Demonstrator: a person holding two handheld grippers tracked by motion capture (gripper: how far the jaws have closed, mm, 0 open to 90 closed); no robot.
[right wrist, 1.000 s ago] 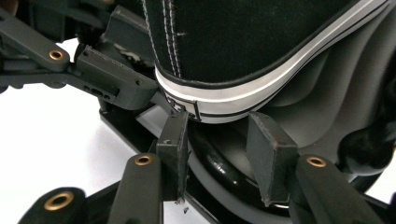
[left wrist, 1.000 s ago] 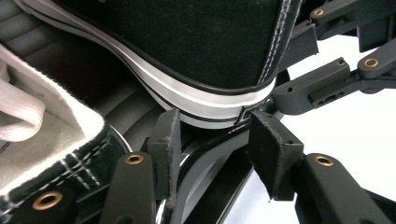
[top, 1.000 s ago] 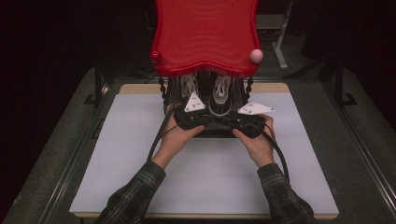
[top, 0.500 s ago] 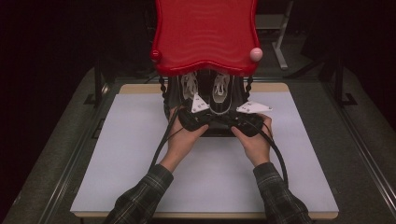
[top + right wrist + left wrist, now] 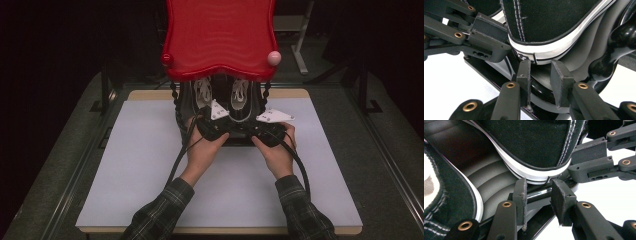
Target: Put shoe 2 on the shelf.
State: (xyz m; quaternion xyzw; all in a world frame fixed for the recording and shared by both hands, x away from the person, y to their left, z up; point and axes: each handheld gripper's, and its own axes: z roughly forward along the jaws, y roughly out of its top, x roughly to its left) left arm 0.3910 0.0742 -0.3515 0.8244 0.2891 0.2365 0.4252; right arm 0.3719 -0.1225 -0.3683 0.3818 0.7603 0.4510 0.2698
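A pair of black sneakers with white soles stands on the lower shelf of a rack under its red top [image 5: 220, 35]. The right shoe [image 5: 240, 95] points its heel at me. My left gripper [image 5: 539, 187] and my right gripper [image 5: 540, 68] sit side by side at that heel [image 5: 541, 173]. Each has its pad tips just under the white sole edge [image 5: 544, 56]. Both pairs of jaws have just been closing. The gaps between the pads show the shelf's dark front rail [image 5: 537, 193], and no pad visibly presses on anything. In the high view, the left gripper [image 5: 216, 120] and right gripper [image 5: 268, 122] reach in under the red top.
The left shoe [image 5: 202, 92] stands beside the left gripper. The rack has turned black posts [image 5: 616, 50] and round knobs [image 5: 274, 58] on its red top. It stands at the far edge of a white mat [image 5: 140, 165] on the table. Black cables [image 5: 300, 165] trail back.
Both hands have edged forward toward the lower shelf. The grippers sit closer to the shoe's heel than a second ago.
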